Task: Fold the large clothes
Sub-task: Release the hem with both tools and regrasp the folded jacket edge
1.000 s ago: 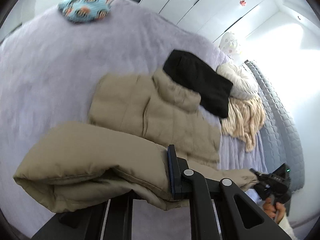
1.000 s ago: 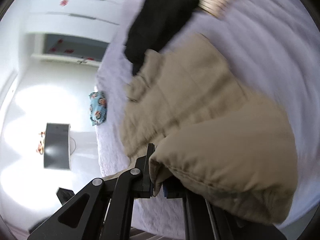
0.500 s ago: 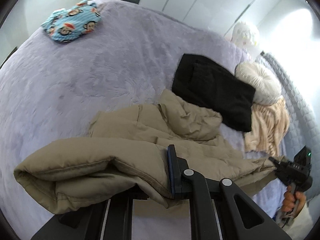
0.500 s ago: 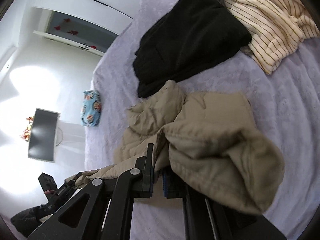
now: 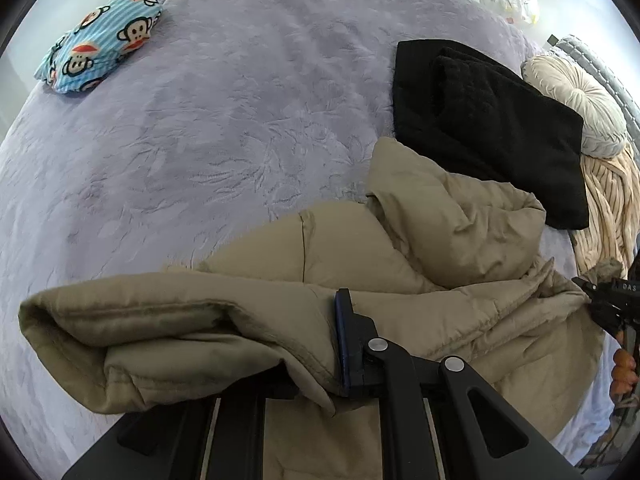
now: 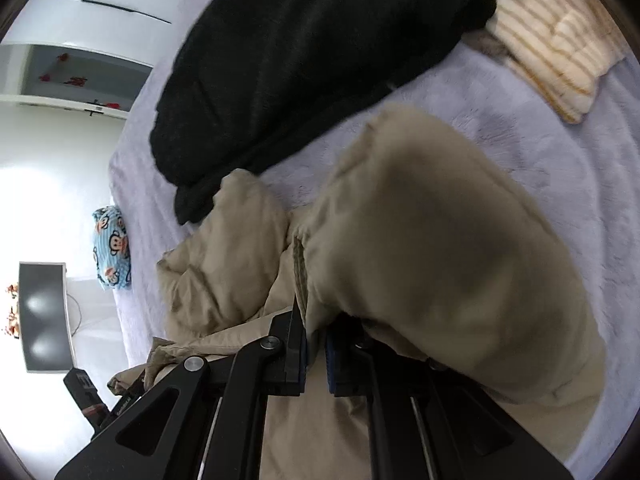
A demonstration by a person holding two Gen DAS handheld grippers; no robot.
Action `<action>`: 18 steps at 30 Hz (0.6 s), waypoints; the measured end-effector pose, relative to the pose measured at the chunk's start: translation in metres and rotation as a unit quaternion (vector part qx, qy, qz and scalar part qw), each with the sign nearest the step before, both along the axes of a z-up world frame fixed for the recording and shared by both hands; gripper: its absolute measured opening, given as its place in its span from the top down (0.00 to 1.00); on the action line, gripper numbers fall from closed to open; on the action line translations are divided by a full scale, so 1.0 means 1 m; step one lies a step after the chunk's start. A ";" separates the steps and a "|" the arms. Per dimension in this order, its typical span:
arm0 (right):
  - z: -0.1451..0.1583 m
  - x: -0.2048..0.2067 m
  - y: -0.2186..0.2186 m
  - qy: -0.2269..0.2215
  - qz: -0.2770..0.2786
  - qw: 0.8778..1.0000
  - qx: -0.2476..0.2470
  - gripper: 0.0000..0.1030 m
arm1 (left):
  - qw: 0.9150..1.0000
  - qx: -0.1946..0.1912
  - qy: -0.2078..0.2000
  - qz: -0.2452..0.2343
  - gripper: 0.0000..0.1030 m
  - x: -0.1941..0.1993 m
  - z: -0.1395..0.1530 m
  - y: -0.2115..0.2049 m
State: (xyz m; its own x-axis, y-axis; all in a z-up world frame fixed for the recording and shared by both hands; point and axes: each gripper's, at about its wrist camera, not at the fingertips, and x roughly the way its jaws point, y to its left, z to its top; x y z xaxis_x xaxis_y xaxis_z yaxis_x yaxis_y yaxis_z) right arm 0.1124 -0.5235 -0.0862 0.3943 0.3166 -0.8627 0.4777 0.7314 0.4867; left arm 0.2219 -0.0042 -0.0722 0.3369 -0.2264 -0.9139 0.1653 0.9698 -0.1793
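A beige padded jacket [image 5: 460,248] lies bunched on the lavender bed cover [image 5: 200,120]. My left gripper [image 5: 320,344] is shut on a thick folded edge of it; one blue-padded finger shows, the other is buried under the fabric. In the right wrist view the right gripper [image 6: 316,344] is shut on another stretch of the jacket [image 6: 440,240], which bulges over its right finger. The right gripper [image 5: 600,304] also shows at the left view's right edge, pinching the jacket's hem. The left gripper [image 6: 120,396] appears low left in the right view.
A folded black garment [image 5: 480,120] lies just beyond the jacket's collar, with a cream striped garment [image 5: 608,208] and a round cushion [image 5: 576,92] past it. A blue monkey-print cloth [image 5: 100,40] sits at the far left of the bed. A monitor [image 6: 44,316] stands beside the bed.
Both grippers have carried the jacket's held edge forward and down over the rest of the jacket, toward the collar and the black garment. The bed now looks much closer.
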 end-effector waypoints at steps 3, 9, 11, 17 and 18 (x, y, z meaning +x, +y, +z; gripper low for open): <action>0.002 0.004 0.002 0.001 0.017 1.000 -0.006 0.87 | 1.000 0.000 -0.005 -0.009 0.84 -0.003 0.005 0.003; 0.043 -0.003 0.015 -0.047 0.069 0.996 -0.036 0.25 | 0.999 0.003 -0.042 -0.013 0.14 -0.025 0.030 0.012; 0.048 -0.009 0.019 -0.048 0.077 0.995 -0.047 0.26 | 0.998 0.014 -0.068 -0.013 0.07 -0.030 0.039 0.014; 0.031 -0.015 0.040 -0.009 0.149 0.985 -0.087 0.82 | 0.996 0.017 -0.078 -0.033 0.18 -0.025 0.036 0.000; 0.026 -0.014 0.043 0.001 0.163 0.980 -0.111 0.82 | 0.996 0.034 -0.076 -0.040 0.32 -0.021 0.028 -0.006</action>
